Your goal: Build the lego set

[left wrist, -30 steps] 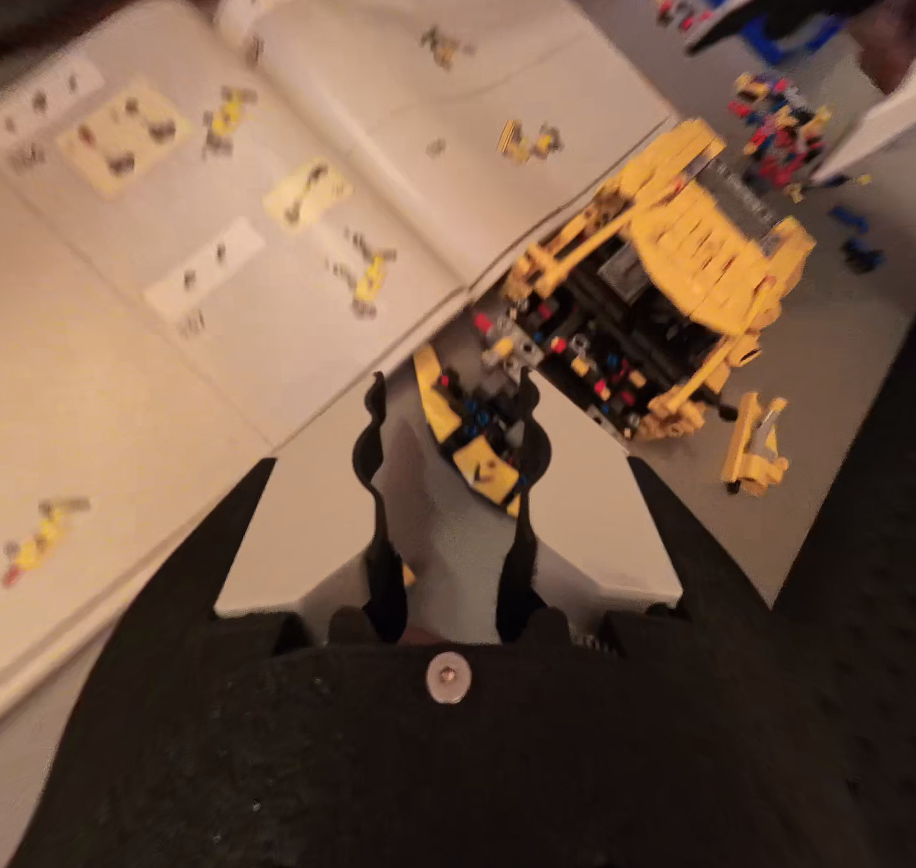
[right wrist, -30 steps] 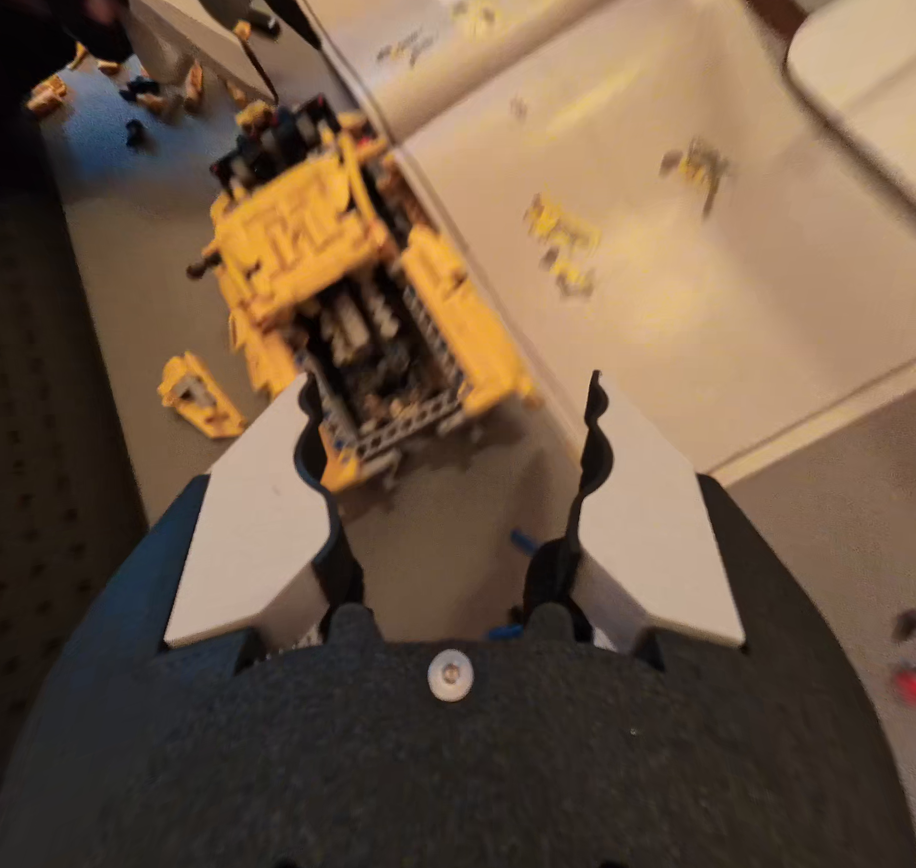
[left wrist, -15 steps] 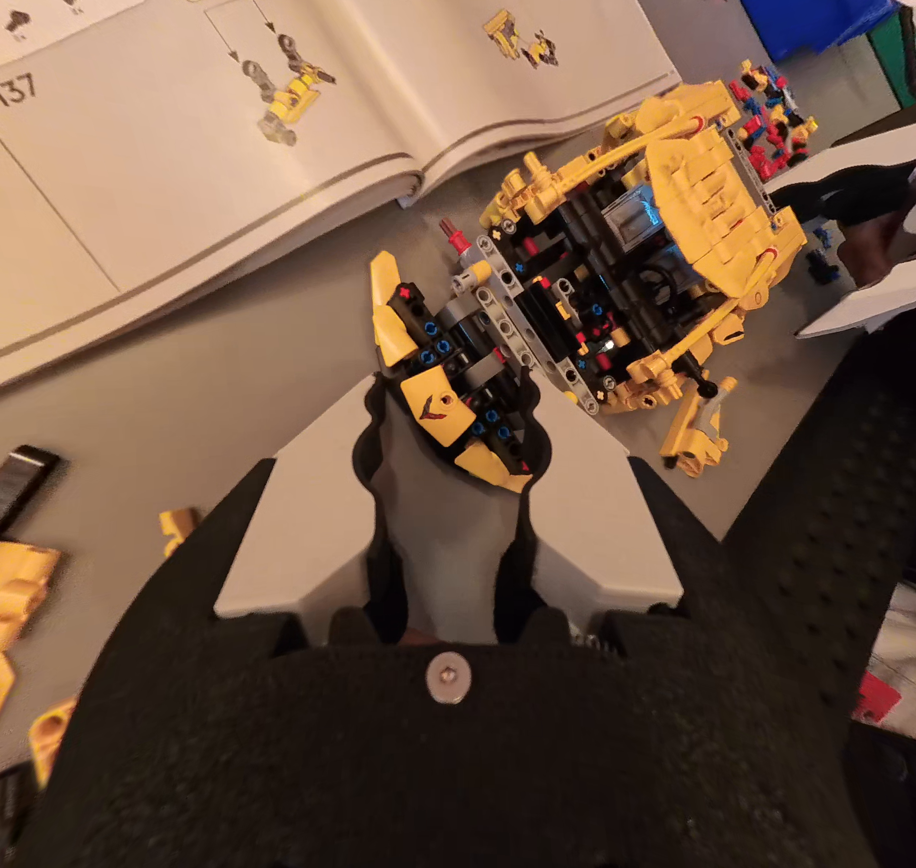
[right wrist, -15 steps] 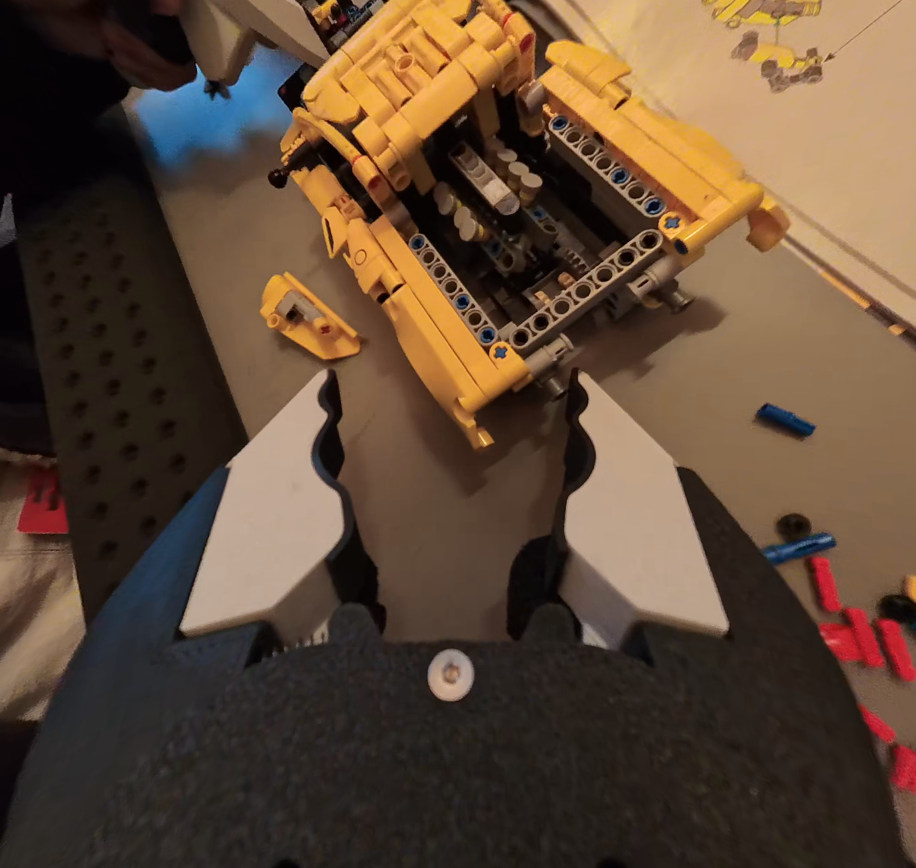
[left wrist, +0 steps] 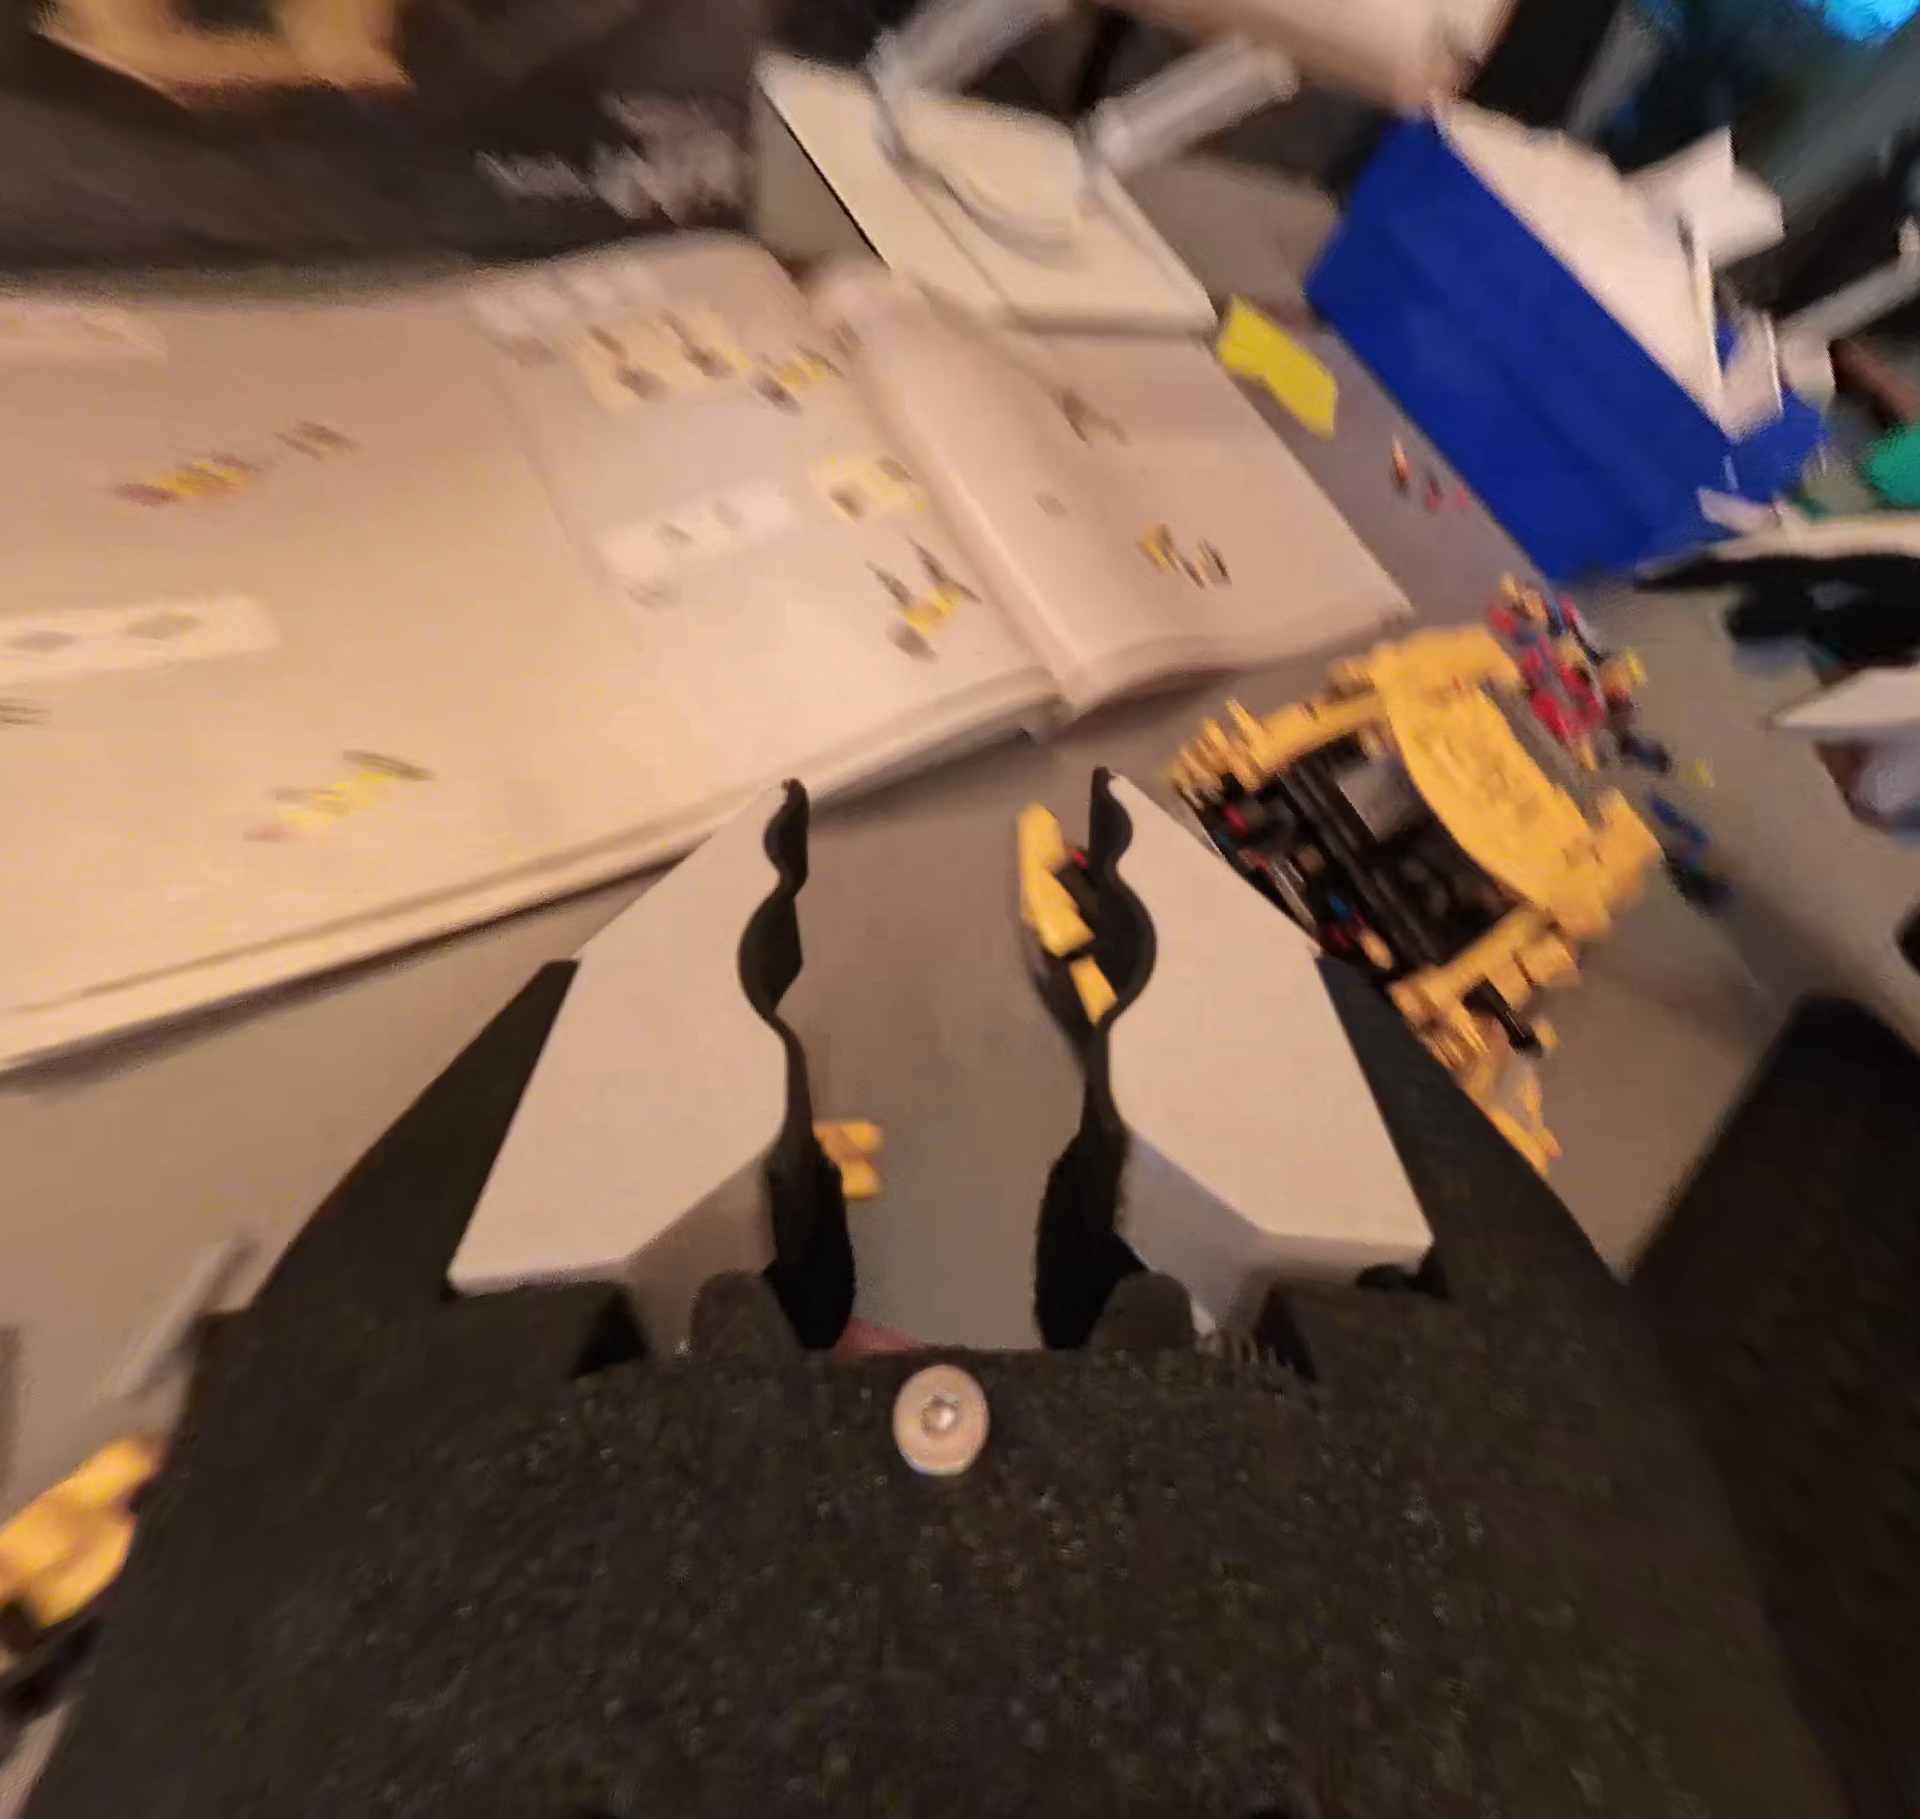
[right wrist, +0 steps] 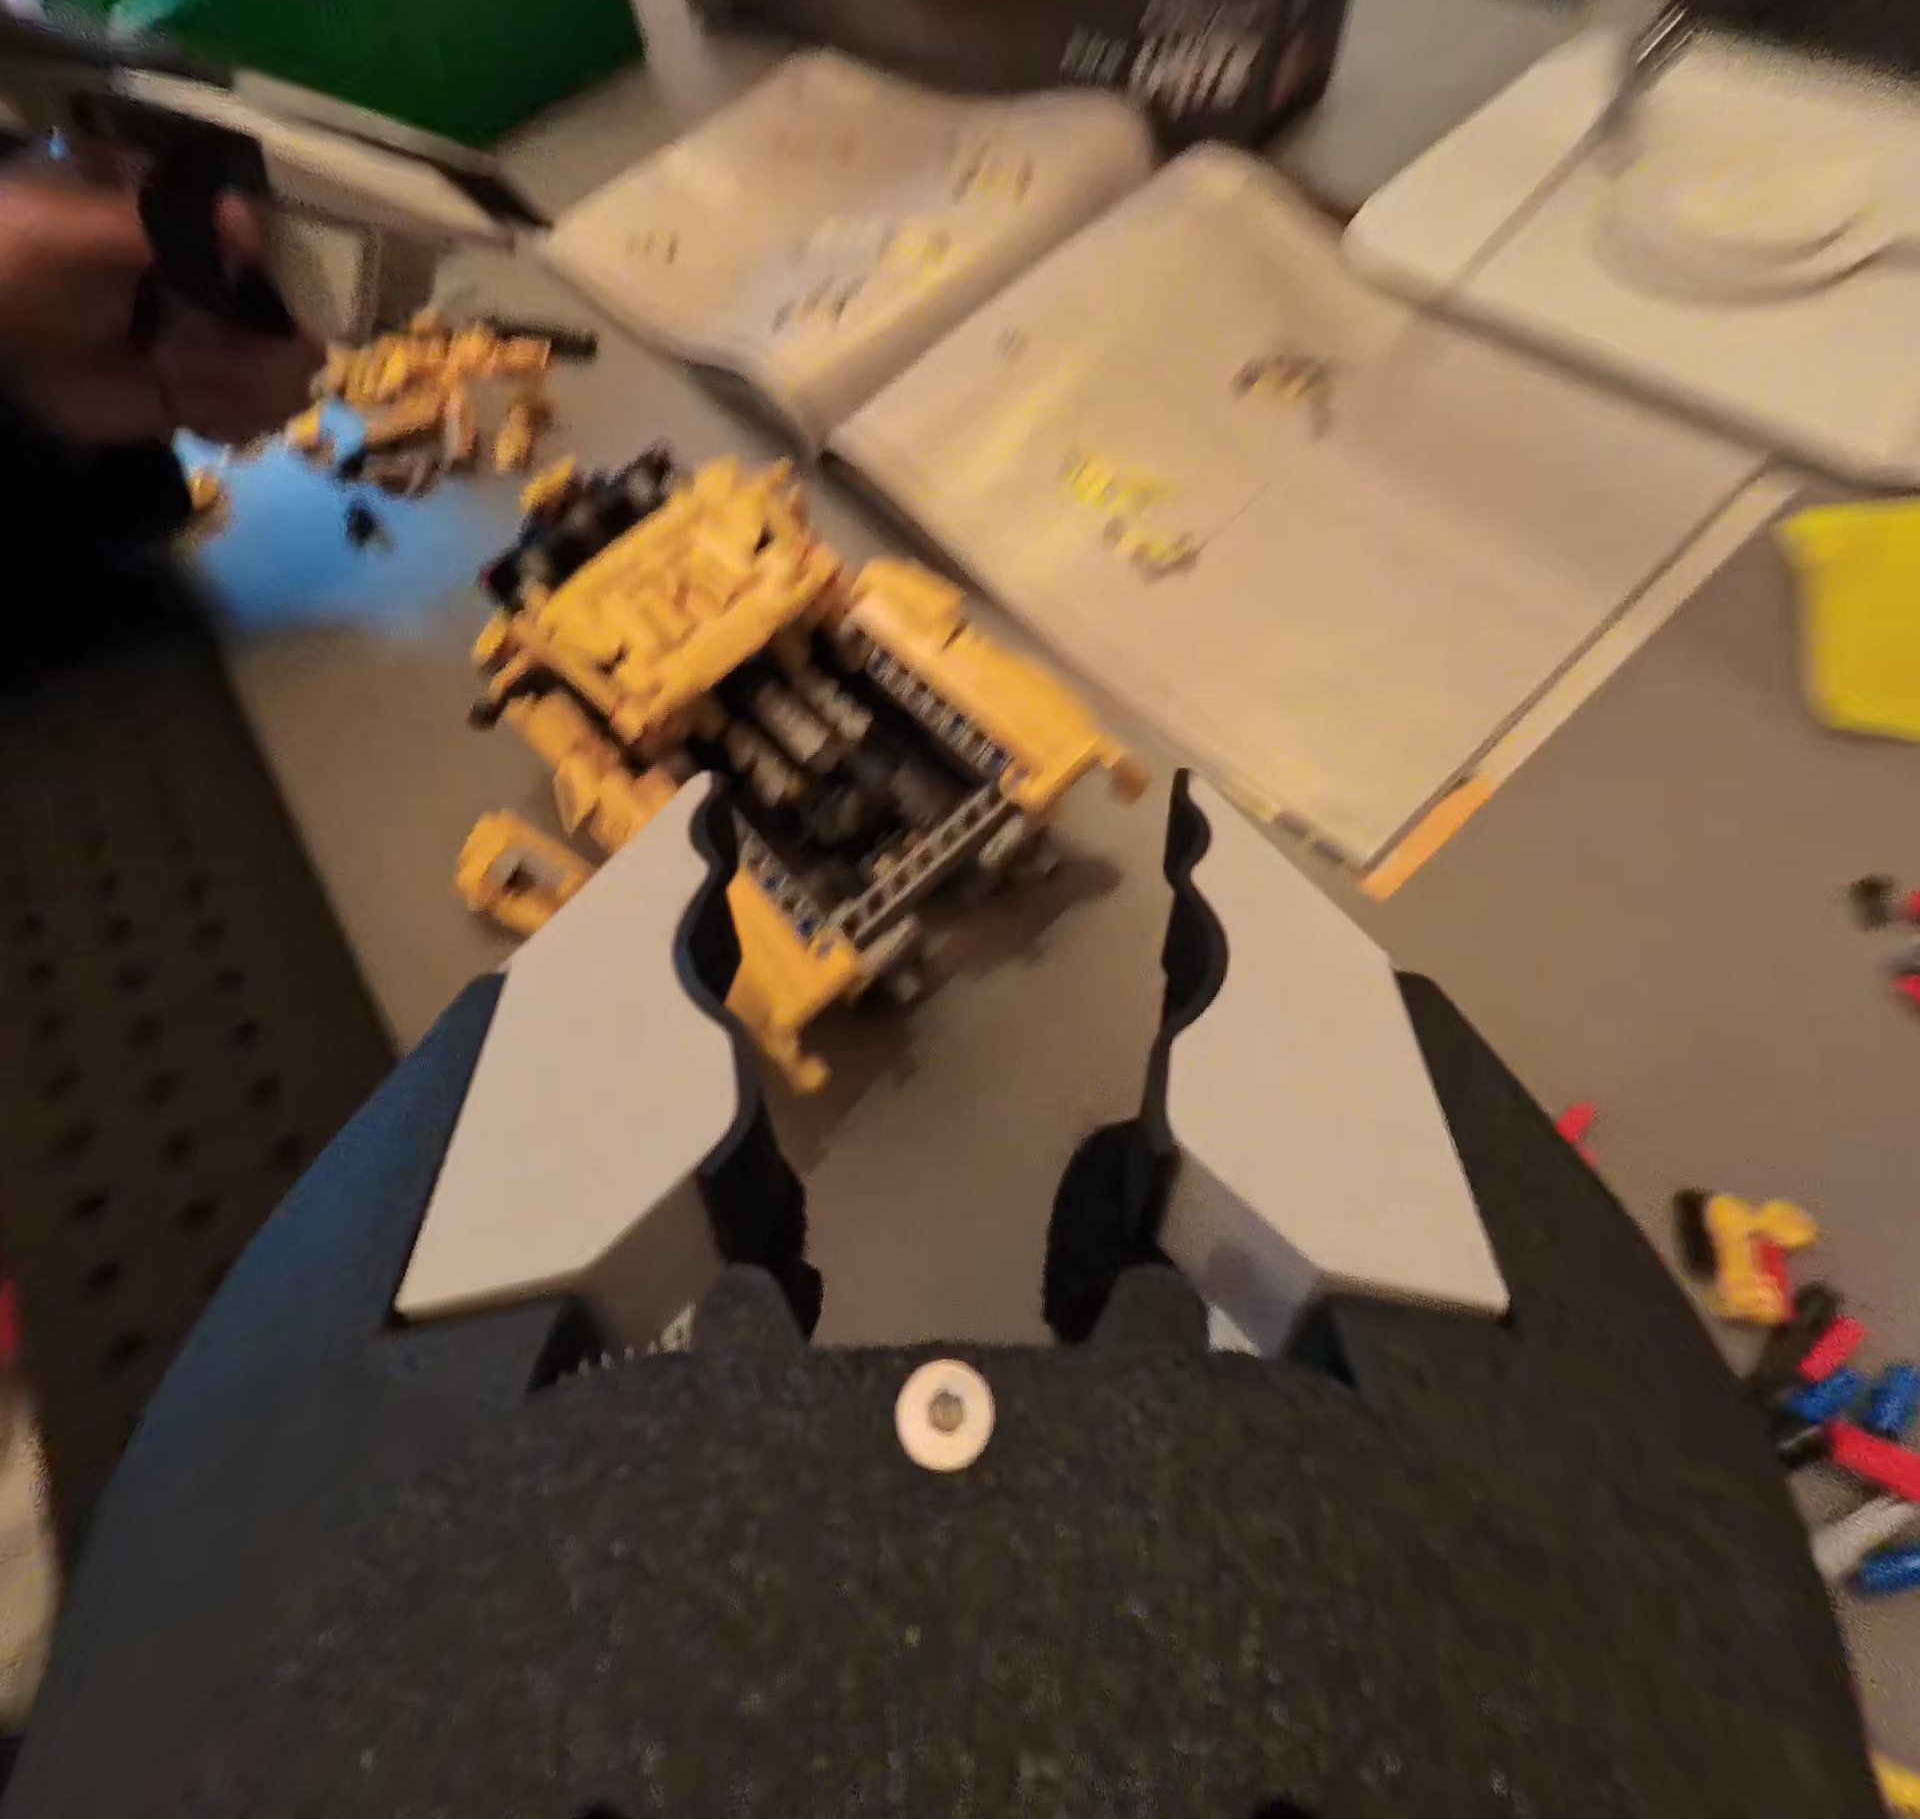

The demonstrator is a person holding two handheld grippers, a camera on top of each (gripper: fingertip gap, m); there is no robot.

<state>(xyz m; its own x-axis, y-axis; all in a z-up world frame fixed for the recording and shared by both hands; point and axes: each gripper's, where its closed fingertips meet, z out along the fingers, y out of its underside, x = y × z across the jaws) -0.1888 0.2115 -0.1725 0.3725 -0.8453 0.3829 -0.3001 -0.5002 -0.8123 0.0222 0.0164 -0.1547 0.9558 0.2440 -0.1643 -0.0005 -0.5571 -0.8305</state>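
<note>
Grippers poised over a half-built yellow model.

Left wrist view: the left gripper hangs above the grey table, jaws spread and holding nothing. A small yellow-and-black subassembly lies on the table just inside the right-hand finger, partly hidden behind it; blur leaves it unclear whether the two touch. The main model sits farther off, ahead and to the right of the jaws, near the open instruction book, which lies ahead and to the left. A loose yellow piece rests on the table between the finger bases.

Right wrist view: the right gripper is also spread wide and empty. The model lies straight ahead and slightly left, its long axis running diagonally from upper left to lower right, its near yellow corner reaching in between the fingers, against the left one. The book lies beyond, to the right, and loose pieces are scattered at the right edge.

Judging by both views, the right gripper is nearer the model, the left nearer the subassembly; joining them likely means the left closing on the subassembly first.
</note>
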